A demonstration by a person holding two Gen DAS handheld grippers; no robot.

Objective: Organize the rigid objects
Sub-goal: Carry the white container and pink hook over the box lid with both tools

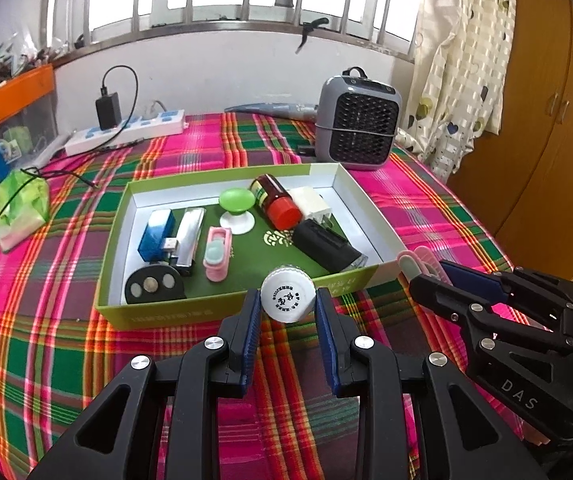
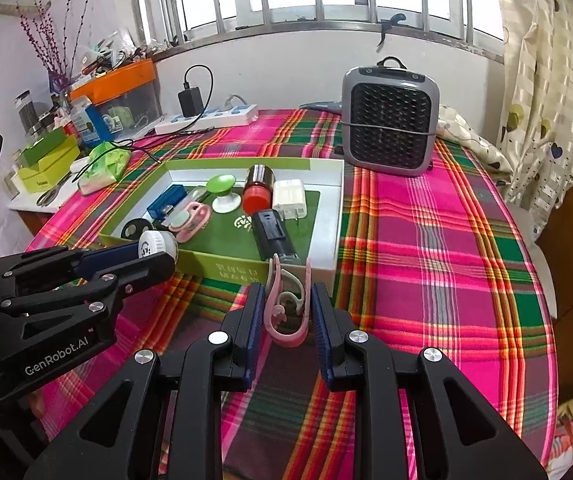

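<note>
right now the left tool point(image 1: 288, 300) is clamped on a small white bottle point(image 1: 286, 294), its round printed cap facing the camera, held just above the near wall of the green tray point(image 1: 190, 316). beside it, the right tool point(image 2: 284, 304) is clamped on a pink clip point(image 2: 286, 308), which stands upright between the blue pads point(image 2: 255, 320) just short of the tray's near right corner. the tray sits on a desk covered with a pink and green plaid cloth point(image 2: 426, 260). inside the tray lie a red-capped bottle point(image 1: 278, 200), a white charger plug point(image 1: 310, 202), a black box-shaped item point(image 1: 326, 246), a green and white knob point(image 1: 237, 210), a second pink clip point(image 1: 217, 254), a blue usb item point(image 1: 156, 234), a silver case point(image 1: 188, 238) and a black round piece point(image 1: 152, 284). behind the tray stands a grey fan heater point(image 1: 356, 120), and a white power strip point(image 1: 126, 132) lies near the wall.
</note>
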